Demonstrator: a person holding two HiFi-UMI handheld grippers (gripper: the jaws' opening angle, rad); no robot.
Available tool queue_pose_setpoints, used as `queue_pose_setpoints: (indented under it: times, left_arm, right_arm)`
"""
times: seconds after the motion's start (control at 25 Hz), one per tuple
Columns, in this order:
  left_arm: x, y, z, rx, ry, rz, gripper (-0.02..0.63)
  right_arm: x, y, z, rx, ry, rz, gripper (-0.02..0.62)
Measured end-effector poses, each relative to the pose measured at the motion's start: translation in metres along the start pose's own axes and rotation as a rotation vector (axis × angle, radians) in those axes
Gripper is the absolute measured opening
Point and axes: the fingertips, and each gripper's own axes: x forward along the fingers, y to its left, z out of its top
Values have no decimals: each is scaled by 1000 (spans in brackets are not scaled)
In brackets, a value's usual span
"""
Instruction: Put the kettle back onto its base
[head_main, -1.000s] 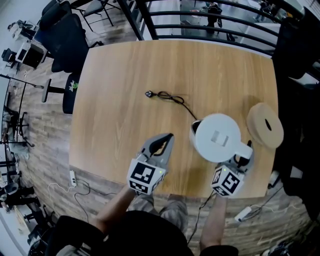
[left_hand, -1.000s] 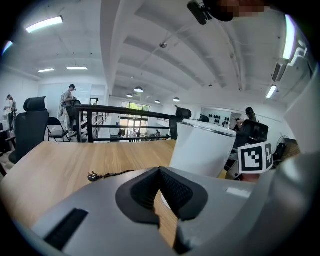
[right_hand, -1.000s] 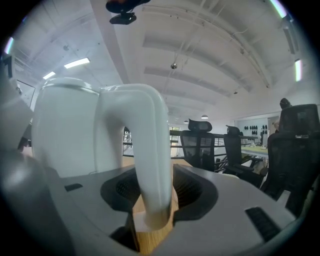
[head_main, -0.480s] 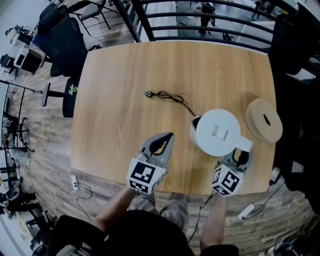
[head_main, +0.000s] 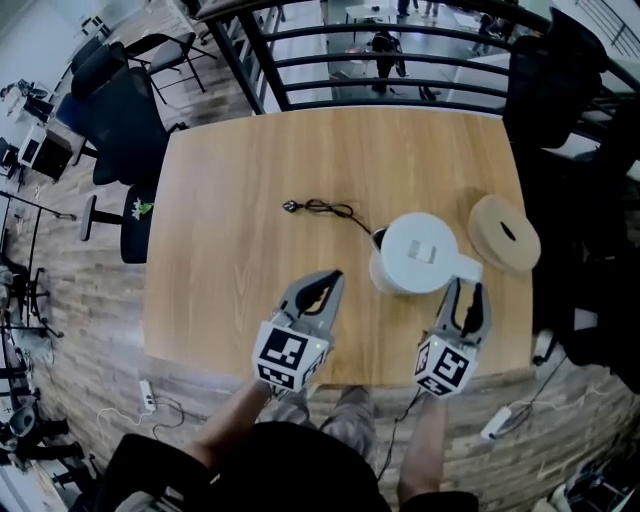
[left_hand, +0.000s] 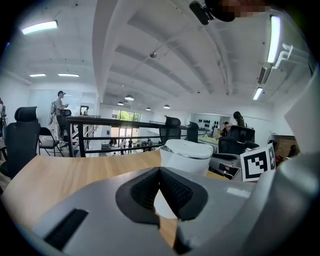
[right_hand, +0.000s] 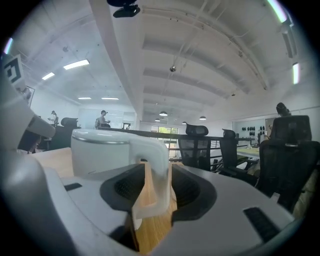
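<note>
Claws first, nearest me. The left claw (head_main: 335, 276) is pinched closed on nothing and hangs over the near edge of the tabletop (head_main: 230, 200). The right claw (head_main: 466, 286) is spread wide. Its jaws have just been opening, and the handle (right_hand: 159, 167) stands between them, with a gap showing on at least one side, so I read it as let go.

Just beyond sits the kettle (head_main: 418, 250), upright on the tabletop, handle toward me. The cord (head_main: 292, 207) runs in under it, so I judge it's on its base, though the base itself is hidden.

Handling guess: a hard, smooth plastic shell that won't give. Its weight depends on the water inside, which I can't tell. The handle is the only sensible place to take hold, gripped high near the body so it doesn't swing.

A wooden disc (head_main: 503, 233) lies just right of the kettle, apart from it. The railing (head_main: 400, 45) is beyond the far edge.

Versus a second ago, the right claw was tucked under the handle and is now backed off toward me with both fingers showing. The left claw's grip is unchanged.
</note>
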Motion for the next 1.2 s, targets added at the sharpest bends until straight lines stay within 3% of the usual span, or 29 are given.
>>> queue_pose_setpoints:
  times: [0.72, 1.2]
  left_arm:
    - [-78, -25, 61, 83, -137, -119, -2]
    - [-130, -46, 64, 122, -172, -221, -2]
  right_arm:
    - [-111, 28, 95, -12, -87, -29, 94]
    - [-194, 51, 107, -15, -102, -81, 46]
